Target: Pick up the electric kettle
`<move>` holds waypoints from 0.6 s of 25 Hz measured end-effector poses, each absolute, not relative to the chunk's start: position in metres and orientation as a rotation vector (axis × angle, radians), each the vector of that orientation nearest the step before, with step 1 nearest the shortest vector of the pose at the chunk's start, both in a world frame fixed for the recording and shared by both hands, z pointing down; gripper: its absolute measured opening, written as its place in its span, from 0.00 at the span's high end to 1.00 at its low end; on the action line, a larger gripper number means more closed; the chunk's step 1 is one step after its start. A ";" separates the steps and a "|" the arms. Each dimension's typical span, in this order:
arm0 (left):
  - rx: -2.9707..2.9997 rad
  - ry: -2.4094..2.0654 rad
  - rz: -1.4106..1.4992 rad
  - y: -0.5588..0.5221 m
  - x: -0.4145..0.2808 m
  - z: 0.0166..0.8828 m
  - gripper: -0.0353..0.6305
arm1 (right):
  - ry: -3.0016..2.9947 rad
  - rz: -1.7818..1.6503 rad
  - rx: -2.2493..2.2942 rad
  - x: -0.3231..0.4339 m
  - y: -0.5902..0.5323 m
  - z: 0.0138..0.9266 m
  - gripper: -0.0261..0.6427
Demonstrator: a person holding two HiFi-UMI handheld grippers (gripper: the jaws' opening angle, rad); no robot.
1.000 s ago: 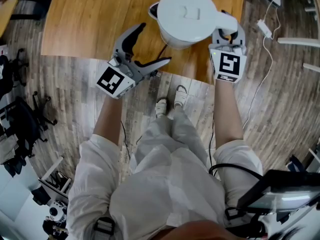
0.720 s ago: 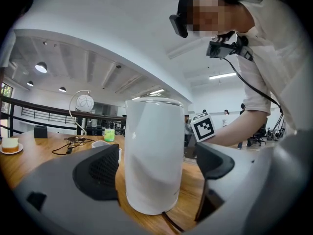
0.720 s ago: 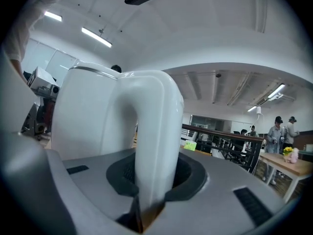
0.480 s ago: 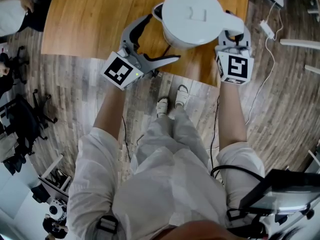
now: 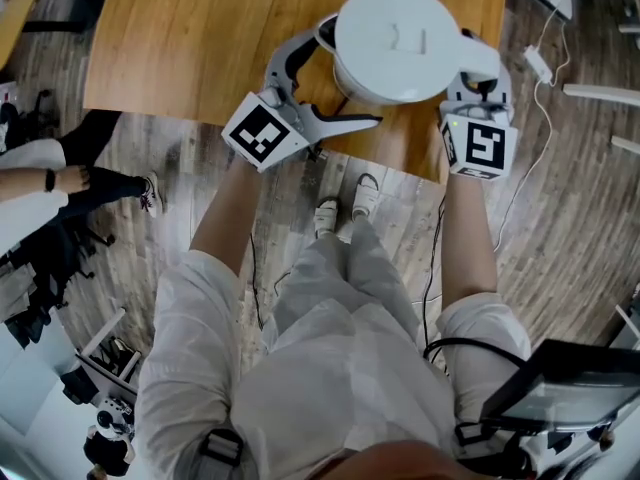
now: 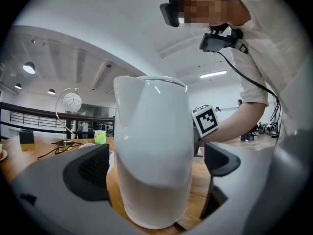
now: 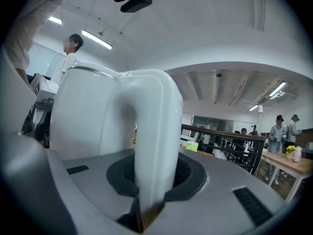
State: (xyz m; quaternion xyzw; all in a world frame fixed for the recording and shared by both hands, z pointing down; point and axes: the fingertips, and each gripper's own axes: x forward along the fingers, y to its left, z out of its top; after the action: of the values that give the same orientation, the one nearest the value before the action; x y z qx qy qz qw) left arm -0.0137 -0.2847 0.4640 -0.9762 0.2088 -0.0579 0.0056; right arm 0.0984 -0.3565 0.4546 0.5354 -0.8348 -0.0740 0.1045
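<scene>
The white electric kettle [image 5: 400, 38] stands near the front edge of the wooden table [image 5: 190, 38]. My left gripper [image 5: 350, 73] reaches in from the kettle's left. Its jaws are opening wide, one on each side of the kettle body [image 6: 151, 146]. Both dark pads [image 6: 90, 173] stand a little off the wall without pressing. My right gripper [image 5: 478, 76] is at the kettle's right side, shut on the curved white handle [image 7: 151, 131]. The handle rises from between the right gripper's [image 7: 151, 180] pads, with the kettle body [image 7: 83, 116] just behind it.
The table's front edge runs right under both grippers. A white power strip [image 5: 538, 63] and cables lie on the floor at right. A seated person's legs [image 5: 90, 178] and chair bases [image 5: 50, 248] are at left. A green cup [image 6: 100, 137] sits farther back on the table.
My left gripper has moved right toward the kettle and spread its jaws wider, so they now flank the body. The right gripper stays on the handle.
</scene>
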 end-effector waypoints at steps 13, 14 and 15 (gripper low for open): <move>-3.034 0.585 -0.194 -0.298 0.002 0.482 0.07 | -2.476 -0.215 1.563 0.096 -0.364 0.462 0.88; -3.027 0.577 -0.193 -0.299 0.003 0.482 0.07 | -2.477 -0.217 1.564 0.096 -0.364 0.462 0.88; -3.019 0.568 -0.191 -0.300 0.004 0.482 0.07 | -2.478 -0.218 1.564 0.096 -0.365 0.462 0.88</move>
State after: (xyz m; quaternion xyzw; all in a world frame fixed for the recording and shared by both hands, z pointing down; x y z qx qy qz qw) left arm 0.0043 -0.2999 0.4821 -0.9803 0.1845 -0.0620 0.0319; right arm 0.0964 -0.3648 0.4623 0.5296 -0.8389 -0.0738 0.1013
